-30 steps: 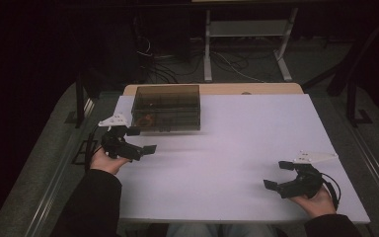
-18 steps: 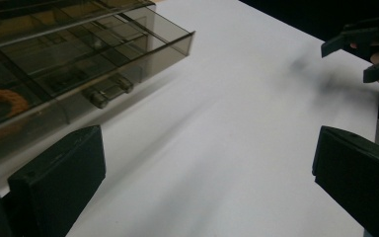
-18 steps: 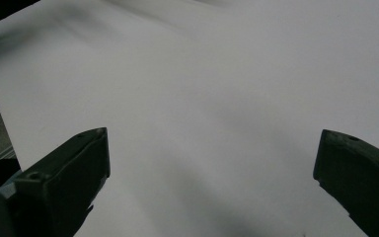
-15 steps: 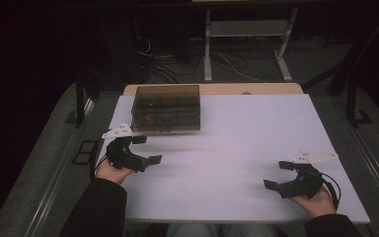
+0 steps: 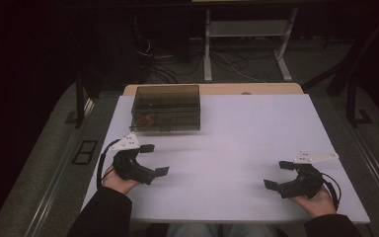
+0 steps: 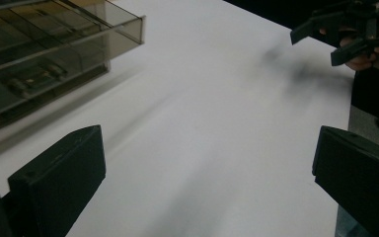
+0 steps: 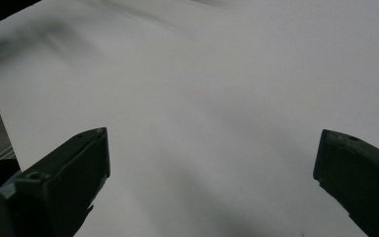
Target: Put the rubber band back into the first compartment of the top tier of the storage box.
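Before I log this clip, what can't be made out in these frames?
- Contents of the tinted clear plastic compartment box: too small and dark in the high view; blurred and cut off by the frame's left edge in the left gripper view.
- Room beyond the white table: too dark in the high view.
- Left gripper and right gripper: both open and empty; their bodies are cut off in their own views.

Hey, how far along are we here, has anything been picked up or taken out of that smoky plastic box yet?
Nothing looks done yet. The tinted box sits at the table's far left, apparently shut, contents too dim to name. In hand: nothing; the left gripper and right gripper are both open and empty, near the front edge. Everything remains, starting with reaching the box, nearest the left gripper.
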`<state>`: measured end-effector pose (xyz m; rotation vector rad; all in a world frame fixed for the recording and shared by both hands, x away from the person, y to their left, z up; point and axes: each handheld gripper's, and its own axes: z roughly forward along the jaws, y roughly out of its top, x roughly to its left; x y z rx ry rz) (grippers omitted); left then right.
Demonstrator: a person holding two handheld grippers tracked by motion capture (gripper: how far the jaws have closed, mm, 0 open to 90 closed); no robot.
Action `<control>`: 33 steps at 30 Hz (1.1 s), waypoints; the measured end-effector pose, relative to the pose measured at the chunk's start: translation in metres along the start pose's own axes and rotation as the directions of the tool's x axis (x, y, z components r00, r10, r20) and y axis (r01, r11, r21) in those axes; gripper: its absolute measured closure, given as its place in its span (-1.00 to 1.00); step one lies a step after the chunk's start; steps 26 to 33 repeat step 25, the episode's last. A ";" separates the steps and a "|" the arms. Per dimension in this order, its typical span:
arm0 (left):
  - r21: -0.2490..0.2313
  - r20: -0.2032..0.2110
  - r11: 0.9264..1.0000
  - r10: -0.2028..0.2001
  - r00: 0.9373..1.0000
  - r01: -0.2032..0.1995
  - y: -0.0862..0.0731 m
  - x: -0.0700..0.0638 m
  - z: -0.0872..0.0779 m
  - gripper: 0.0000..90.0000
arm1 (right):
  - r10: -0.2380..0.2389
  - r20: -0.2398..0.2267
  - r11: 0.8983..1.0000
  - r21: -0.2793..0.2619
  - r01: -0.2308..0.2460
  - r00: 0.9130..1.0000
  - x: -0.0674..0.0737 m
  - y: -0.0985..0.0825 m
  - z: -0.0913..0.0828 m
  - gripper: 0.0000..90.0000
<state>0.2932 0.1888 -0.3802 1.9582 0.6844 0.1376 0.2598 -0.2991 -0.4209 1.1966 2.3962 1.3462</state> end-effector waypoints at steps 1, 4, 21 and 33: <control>0.000 0.005 1.000 0.002 1.000 -0.002 -0.002 -0.001 0.001 -1.00 | 0.000 0.001 1.000 0.000 0.000 1.000 0.000 0.000 0.000 -0.99; -0.001 0.014 1.000 -0.004 1.000 0.004 -0.008 -0.004 0.005 -1.00 | 0.000 0.001 1.000 0.000 0.000 1.000 0.000 0.000 0.000 -0.99; -0.002 0.021 1.000 -0.009 1.000 0.009 -0.032 -0.009 0.019 -1.00 | 0.000 -0.002 1.000 -0.005 0.000 1.000 0.001 0.000 -0.001 -0.99; 0.005 0.011 1.000 -0.016 1.000 0.015 -0.035 -0.007 0.020 -1.00 | -0.002 -0.002 1.000 -0.008 0.002 1.000 0.001 0.000 -0.001 -0.99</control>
